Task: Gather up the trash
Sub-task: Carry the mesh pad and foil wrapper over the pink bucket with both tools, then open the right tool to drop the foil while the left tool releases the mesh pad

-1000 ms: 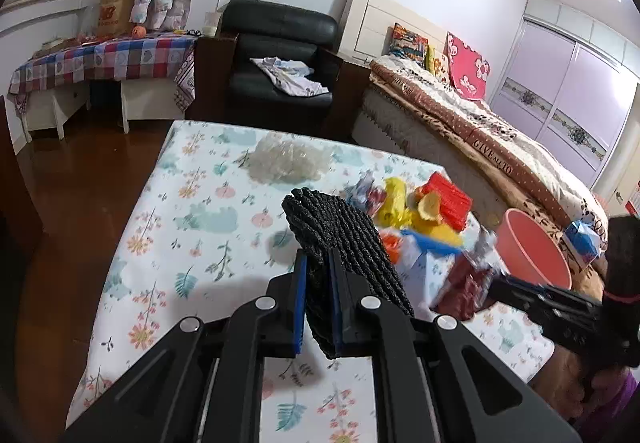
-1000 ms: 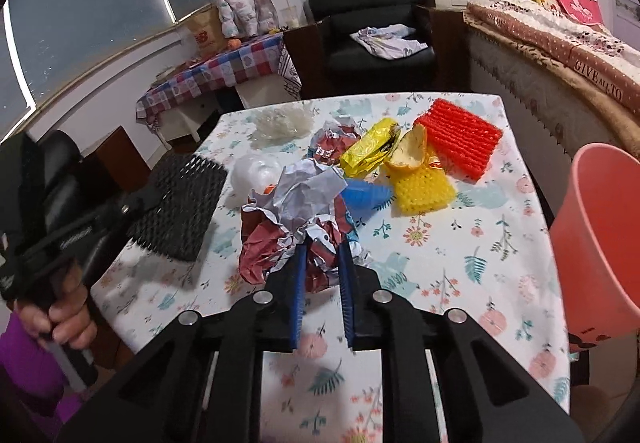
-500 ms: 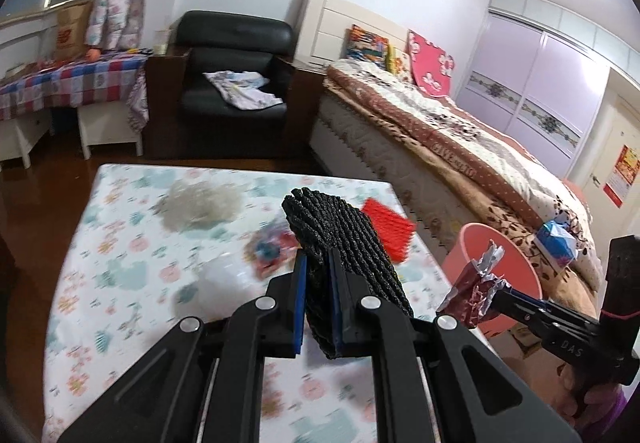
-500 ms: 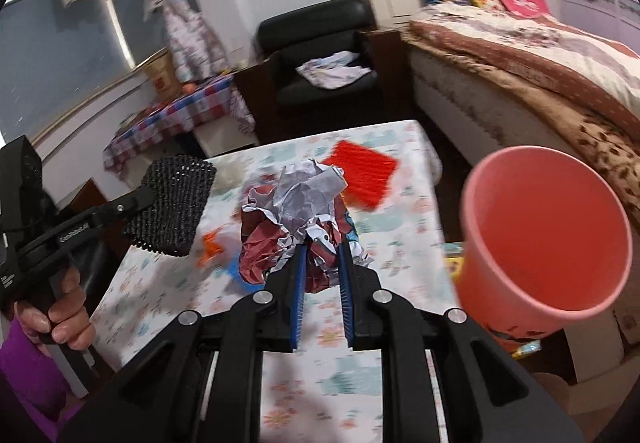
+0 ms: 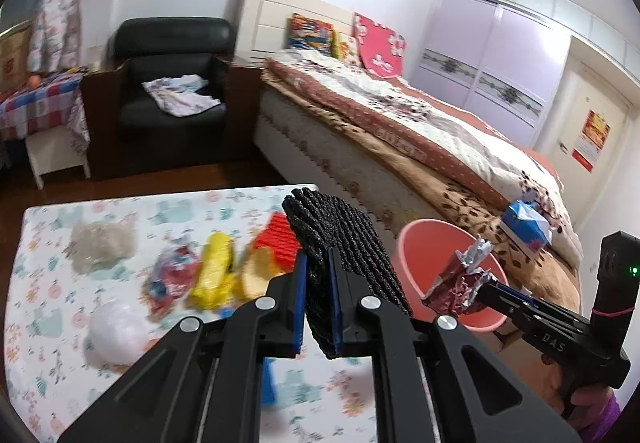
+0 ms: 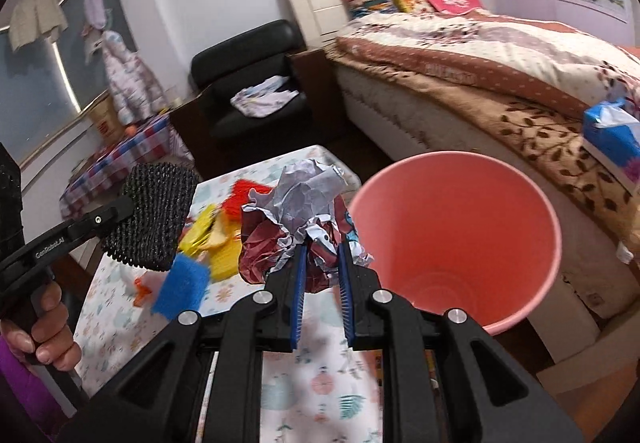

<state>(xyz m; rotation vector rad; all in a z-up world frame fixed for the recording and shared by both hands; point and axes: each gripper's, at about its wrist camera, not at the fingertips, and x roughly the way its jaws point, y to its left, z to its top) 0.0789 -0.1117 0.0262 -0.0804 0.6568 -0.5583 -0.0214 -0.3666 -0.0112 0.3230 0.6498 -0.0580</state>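
Left gripper pinching black mesh and right gripper pinching a crumpled wrapper hover near the pink bin, apparently for dumping.

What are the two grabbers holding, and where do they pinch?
Left gripper pinches the black foam net's lower end; right gripper pinches the crumpled wrapper's bottom.

pink bin mouth: open, unobstructed | bed: close behind bin | table edge: beside bin

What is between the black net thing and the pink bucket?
In the right wrist view, the crumpled foil wrapper, clamped in the right gripper, sits between the black foam net and the pink bucket.
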